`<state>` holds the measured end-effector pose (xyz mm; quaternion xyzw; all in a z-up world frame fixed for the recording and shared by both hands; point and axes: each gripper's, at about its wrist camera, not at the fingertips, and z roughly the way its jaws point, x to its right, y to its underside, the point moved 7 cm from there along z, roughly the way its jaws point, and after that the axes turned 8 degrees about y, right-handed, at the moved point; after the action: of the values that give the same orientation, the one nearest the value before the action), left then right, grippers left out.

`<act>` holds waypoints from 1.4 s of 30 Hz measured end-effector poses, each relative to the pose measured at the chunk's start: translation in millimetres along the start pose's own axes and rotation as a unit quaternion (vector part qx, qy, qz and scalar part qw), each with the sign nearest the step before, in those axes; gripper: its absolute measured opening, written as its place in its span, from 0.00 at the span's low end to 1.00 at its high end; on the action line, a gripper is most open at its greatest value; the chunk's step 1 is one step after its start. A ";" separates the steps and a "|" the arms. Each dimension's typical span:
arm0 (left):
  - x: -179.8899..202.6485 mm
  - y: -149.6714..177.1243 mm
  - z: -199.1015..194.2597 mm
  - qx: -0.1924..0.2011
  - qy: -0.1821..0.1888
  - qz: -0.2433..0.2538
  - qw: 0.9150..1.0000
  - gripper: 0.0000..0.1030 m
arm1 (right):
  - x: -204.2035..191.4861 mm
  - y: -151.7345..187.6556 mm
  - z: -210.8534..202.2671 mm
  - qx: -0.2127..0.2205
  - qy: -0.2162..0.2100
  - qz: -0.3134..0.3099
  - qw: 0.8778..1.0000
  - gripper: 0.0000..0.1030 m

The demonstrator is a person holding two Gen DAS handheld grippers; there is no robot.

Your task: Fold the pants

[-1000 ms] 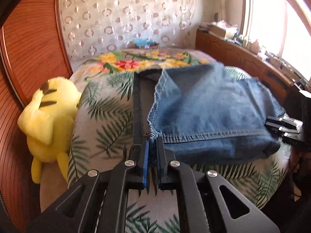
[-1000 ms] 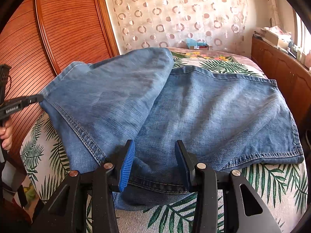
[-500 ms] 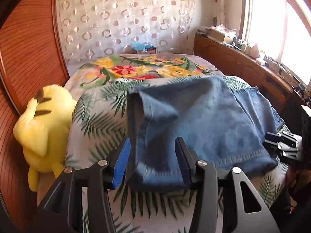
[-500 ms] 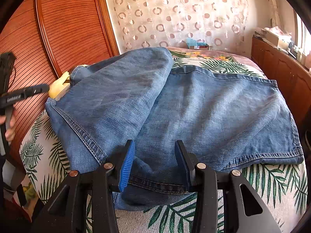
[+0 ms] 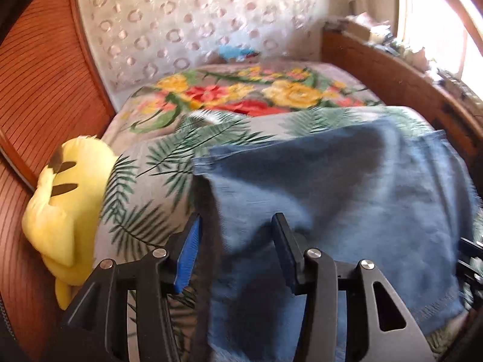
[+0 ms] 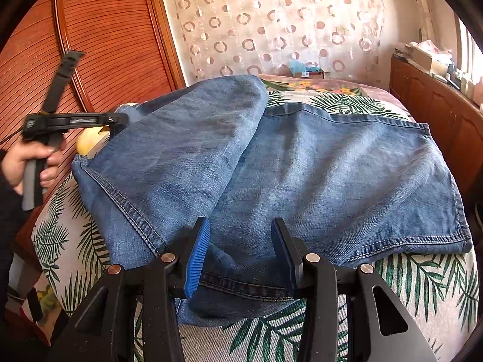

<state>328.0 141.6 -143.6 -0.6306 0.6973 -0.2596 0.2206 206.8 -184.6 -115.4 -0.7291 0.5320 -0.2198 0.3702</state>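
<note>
Blue denim pants (image 6: 332,166) lie on the leaf-print bed cover (image 6: 407,286), with one part folded over from the left onto the rest. In the right wrist view my right gripper (image 6: 240,226) hovers open above the near hem, where a fold of denim lies between its fingers without being pinched. My left gripper (image 5: 237,223) is open over the left edge of the pants (image 5: 332,196), and no cloth is pinched there. The right wrist view shows it from the side (image 6: 120,119), held by a hand (image 6: 21,160) close to the folded part's far left corner.
A yellow plush toy (image 5: 66,205) sits at the bed's left edge against the slatted wooden wardrobe (image 6: 105,45). A wooden cabinet (image 6: 437,105) with clutter on top runs along the right side. A patterned curtain hangs behind the bed.
My left gripper opened and let go of the denim corner, which dropped onto the bed, then swung to the right over the pants. The right gripper has not moved.
</note>
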 end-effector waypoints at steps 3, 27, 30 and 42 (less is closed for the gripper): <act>-18.0 3.1 15.1 -0.019 -0.025 -0.010 0.999 0.47 | 1.5 0.4 -0.5 0.001 -0.002 0.001 1.000 0.43; 26.0 -4.2 -43.2 0.070 0.056 0.000 0.996 0.47 | 14.3 -0.4 -9.8 0.005 0.023 0.005 1.000 0.43; 43.7 -3.2 -51.8 0.082 0.076 0.008 0.994 0.60 | 29.8 -2.5 -21.5 0.013 0.037 0.007 0.999 0.43; 125.6 23.3 -62.2 0.088 0.117 0.058 0.988 0.79 | 113.5 -1.1 -49.7 0.024 0.132 0.054 0.990 0.43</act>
<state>257.2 23.5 -108.3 -0.5323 0.7285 -0.3784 0.2068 210.2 -306.2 -91.6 -0.6551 0.6090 -0.3066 0.3256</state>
